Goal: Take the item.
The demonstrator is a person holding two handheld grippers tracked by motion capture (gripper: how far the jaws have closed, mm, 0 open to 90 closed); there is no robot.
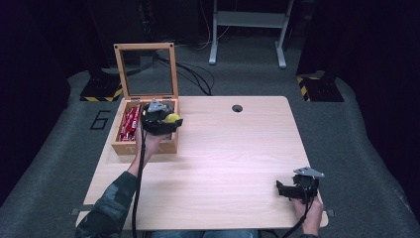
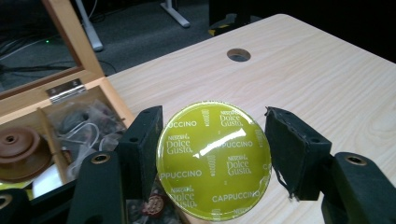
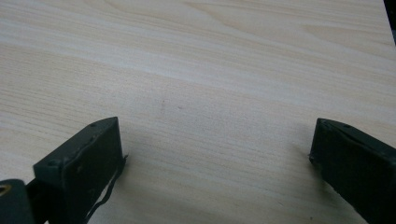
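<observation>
Capsule (image 2: 214, 161), yellow-green foil lid printed "Dolce Gusto Cappuccino": I am holding it clamped between the jaws of my left gripper (image 2: 212, 158), lid facing the camera, at the right edge of the wooden box (image 1: 143, 144). Box: lid with a clear pane standing open; red packets (image 1: 129, 123) are filling its left compartment, and a brown capsule (image 2: 16, 144) and clear wrappers are lying in another. Whether I am lifting the capsule out or bringing it in, I cannot tell; either way it is not resting anywhere yet, so the set-down is remaining to do. Right gripper (image 1: 291, 190): I am keeping it idle, jaws wide apart, holding nothing, near the table's (image 1: 233, 148) front right corner, well apart from the box.
</observation>
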